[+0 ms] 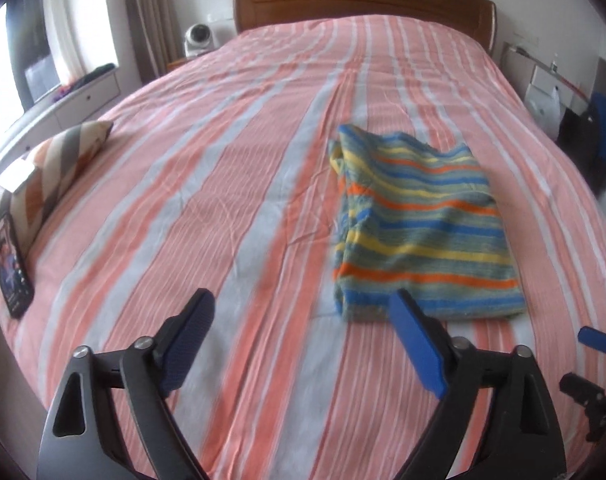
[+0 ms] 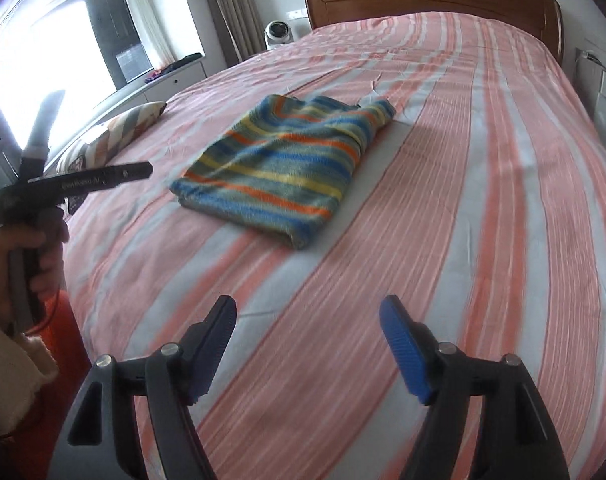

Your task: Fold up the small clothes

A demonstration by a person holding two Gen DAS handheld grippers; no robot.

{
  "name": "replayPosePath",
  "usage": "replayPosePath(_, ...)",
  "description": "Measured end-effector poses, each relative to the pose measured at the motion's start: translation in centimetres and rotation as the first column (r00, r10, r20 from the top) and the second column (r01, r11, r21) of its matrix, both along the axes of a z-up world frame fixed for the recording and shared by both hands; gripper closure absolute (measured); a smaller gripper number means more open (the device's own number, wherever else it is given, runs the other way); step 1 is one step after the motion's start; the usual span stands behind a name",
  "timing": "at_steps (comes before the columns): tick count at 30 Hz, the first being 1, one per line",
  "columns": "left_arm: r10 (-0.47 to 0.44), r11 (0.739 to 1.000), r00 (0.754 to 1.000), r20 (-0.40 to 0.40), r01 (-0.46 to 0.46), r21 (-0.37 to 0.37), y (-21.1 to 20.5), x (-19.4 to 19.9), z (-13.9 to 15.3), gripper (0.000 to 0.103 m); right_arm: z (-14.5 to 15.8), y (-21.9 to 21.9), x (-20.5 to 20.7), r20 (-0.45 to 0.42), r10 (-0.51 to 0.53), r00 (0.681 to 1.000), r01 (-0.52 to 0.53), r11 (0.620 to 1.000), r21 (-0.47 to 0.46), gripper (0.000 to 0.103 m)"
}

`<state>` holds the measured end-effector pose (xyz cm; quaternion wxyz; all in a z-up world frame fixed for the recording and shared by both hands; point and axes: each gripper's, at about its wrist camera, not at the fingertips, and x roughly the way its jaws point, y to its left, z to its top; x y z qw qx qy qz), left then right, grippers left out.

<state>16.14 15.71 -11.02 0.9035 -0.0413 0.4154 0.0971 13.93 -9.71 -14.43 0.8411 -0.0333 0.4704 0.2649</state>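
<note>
Bed [image 1: 207,184]: a wide bed with a pink, grey and white striped cover fills both views. The cover is soft and lightly creased, so it will give way under any pressing.

Striped garment [image 1: 419,224]: it lies on the cover toward the near part of the bed, already folded into a thick rectangle of several layers. It looks fleecy, soft and light, not slippery and not fragile. I judge it will sag and open if lifted by one corner only.

Where to hold: the folded near edge [image 2: 291,236] looks thickest, so pinching through all layers there, one tong at each end, should keep the fold together. The far end [image 2: 367,112] is more bunched and uneven.

Pillow [image 1: 59,160]: it rests at the left side of the bed, well apart from the garment.

Left gripper [image 1: 303,320]: released, jaws standing wide with nothing between them. The right finger only overlaps the garment's near corner in the picture; I cannot tell whether it touches.

Right gripper [image 2: 308,320]: also released and empty, above bare cover, near the garment but apart from it.
</note>
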Motion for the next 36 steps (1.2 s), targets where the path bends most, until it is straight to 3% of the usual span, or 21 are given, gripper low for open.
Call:
replayPosePath(1,-0.017,1.0,1.0,0.001,0.017,-0.024,0.2,0.4,-0.1,0.008,-0.3,0.1,0.1,-0.008,-0.001,1.0,0.001,1.0,-0.008,0.029)
replayPosePath(3,-0.083,0.983,0.996,-0.011,0.08,-0.167,1.5,2.1,-0.8,0.007,-1.0,0.2,0.5,-0.029,-0.003,1.0,0.002,1.0,-0.024,0.029)
replayPosePath(6,-0.159,0.918,0.987,-0.009,0.144,-0.37,3.5,5.4,-1.5,0.007,-0.7,-0.2,2.3,-0.028,-0.035,0.999,0.035,0.999,-0.002,0.029)
replayPosePath(7,-0.178,0.905,0.984,-0.009,0.16,-0.394,3.7,6.3,-1.6,0.006,-0.3,-0.5,3.2,-0.026,-0.055,0.998,0.055,0.998,0.017,0.029)
replayPosePath(9,-0.227,0.898,0.973,-0.042,0.192,-0.395,3.7,9.1,-2.3,0.006,0.3,-1.2,5.9,-0.036,-0.106,0.994,0.109,0.991,0.076,0.029)
replayPosePath(13,-0.252,0.923,0.961,-0.113,0.204,-0.325,2.9,14.2,-4.3,0.006,-0.3,-1.0,12.2,-0.109,-0.131,0.985,0.149,0.971,0.185,0.029)
replayPosePath(18,-0.204,0.944,0.964,-0.169,0.149,-0.293,2.9,18.0,-6.3,0.006,-4.7,1.4,19.7,-0.269,-0.143,0.952,0.222,0.931,0.29,0.029)
replayPosePath(20,-0.21,0.946,0.962,-0.176,0.155,-0.284,2.4,18.5,-6.9,0.007,-6.0,2.3,21.4,-0.296,-0.163,0.941,0.259,0.911,0.322,0.037)
replayPosePath(22,-0.255,0.941,0.955,-0.154,0.208,-0.267,1.3,18.4,-7.2,0.049,-6.4,4.1,22.0,-0.29,-0.158,0.944,0.244,0.925,0.291,0.067)
replayPosePath(23,-0.302,0.919,0.942,-0.145,0.248,-0.308,0.6,18.5,-7.3,0.084,-6.0,6.0,21.7,-0.229,-0.157,0.961,0.201,0.963,0.182,0.069)
replayPosePath(25,-0.29,0.93,0.947,-0.136,0.245,-0.274,-0.3,18.3,-6.8,0.087,-4.9,8.9,20.5,-0.087,-0.11,0.99,0.11,0.994,-0.003,0.075)
replayPosePath(27,-0.288,0.937,0.95,-0.117,0.255,-0.239,-0.9,18.0,-5.9,0.088,-3.6,12.0,18.4,0.086,-0.017,0.996,0.033,0.98,-0.194,0.076)
replayPosePath(28,-0.288,0.935,0.952,-0.1,0.258,-0.242,-0.9,17.8,-5.3,0.088,-3.0,12.7,17.6,0.14,0.008,0.99,0.025,0.971,-0.236,0.077)
replayPosePath(33,-0.3,0.924,0.954,-0.007,0.289,-0.249,-1.7,17.4,-1.1,0.084,1.6,11.7,15.6,0.26,-0.053,0.964,0.094,0.984,-0.149,0.077)
replayPosePath(34,-0.299,0.929,0.954,-0.02,0.286,-0.234,-2.3,17.9,-0.9,0.08,2.4,11.0,15.9,0.258,-0.072,0.964,0.106,0.987,-0.123,0.077)
replayPosePath(35,-0.295,0.933,0.955,-0.039,0.279,-0.225,-2.6,18.1,-1.1,0.065,2.7,10.3,16.3,0.246,-0.089,0.965,0.117,0.988,-0.1,0.077)
replayPosePath(36,-0.285,0.941,0.956,-0.067,0.266,-0.21,-3.2,18.4,-1.5,0.041,2.9,9.1,16.8,0.224,-0.122,0.967,0.141,0.987,-0.071,0.077)
